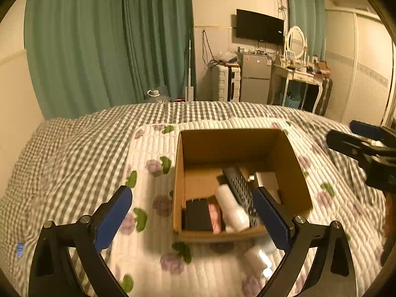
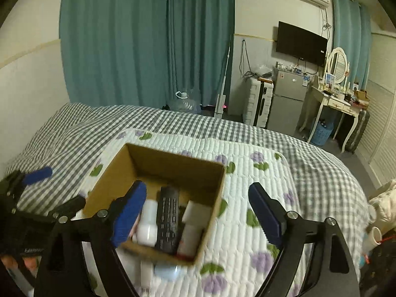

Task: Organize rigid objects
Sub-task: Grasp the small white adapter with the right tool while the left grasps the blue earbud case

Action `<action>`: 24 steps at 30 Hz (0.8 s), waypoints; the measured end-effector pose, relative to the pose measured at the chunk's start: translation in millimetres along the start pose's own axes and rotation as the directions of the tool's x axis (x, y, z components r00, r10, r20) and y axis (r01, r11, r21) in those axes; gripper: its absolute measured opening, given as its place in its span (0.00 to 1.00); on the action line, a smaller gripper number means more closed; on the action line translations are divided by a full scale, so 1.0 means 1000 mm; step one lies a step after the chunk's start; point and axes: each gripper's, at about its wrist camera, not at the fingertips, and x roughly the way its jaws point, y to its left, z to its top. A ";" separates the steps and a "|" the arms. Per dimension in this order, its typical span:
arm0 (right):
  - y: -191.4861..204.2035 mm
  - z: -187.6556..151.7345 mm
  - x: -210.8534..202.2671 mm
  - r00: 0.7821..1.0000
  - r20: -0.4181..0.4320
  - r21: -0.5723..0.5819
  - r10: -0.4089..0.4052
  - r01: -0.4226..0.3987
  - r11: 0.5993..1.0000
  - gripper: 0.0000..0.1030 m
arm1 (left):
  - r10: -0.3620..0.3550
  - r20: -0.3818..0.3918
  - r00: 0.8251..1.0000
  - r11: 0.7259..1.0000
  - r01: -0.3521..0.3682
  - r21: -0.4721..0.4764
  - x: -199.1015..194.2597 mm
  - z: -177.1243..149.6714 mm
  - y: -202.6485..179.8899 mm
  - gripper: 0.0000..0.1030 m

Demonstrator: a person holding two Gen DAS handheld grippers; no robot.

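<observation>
Both our claws, the left gripper [image 1: 191, 219] and right gripper [image 2: 198, 210], are wide and hold nothing above the cardboard box [image 1: 292, 163], so we should reach down slowly for the white things [image 1: 257, 257] just in front of the box.

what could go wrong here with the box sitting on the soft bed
1. The cardboard box sits on a soft quilt, so a nudge from either open tool, left or right, could tip it.
2. The remote and white bottle lie packed together inside, so another item may jam.
3. Blurred white items lie on the quilt in front of the box and could roll.
</observation>
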 end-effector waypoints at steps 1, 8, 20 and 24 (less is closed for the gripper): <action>0.002 -0.005 -0.007 1.000 -0.007 -0.002 0.003 -0.003 1.000 0.92 | 0.003 -0.004 1.000 1.000 -0.003 0.005 -0.006 -0.006 -0.001 1.00; 0.026 -0.060 -0.027 0.997 -0.073 -0.019 0.004 -0.005 1.000 0.93 | -0.023 -0.049 0.999 0.999 0.021 -0.041 -0.016 -0.045 0.007 1.00; 0.069 -0.129 0.052 0.951 -0.298 -0.005 0.089 -0.095 0.995 0.93 | 0.049 -0.170 0.984 0.998 -0.053 -0.015 0.032 -0.098 0.024 1.00; 0.072 -0.146 0.078 0.927 -0.365 -0.015 0.091 -0.103 0.995 0.74 | 0.026 -0.200 0.979 0.998 -0.038 -0.056 0.045 -0.108 0.036 1.00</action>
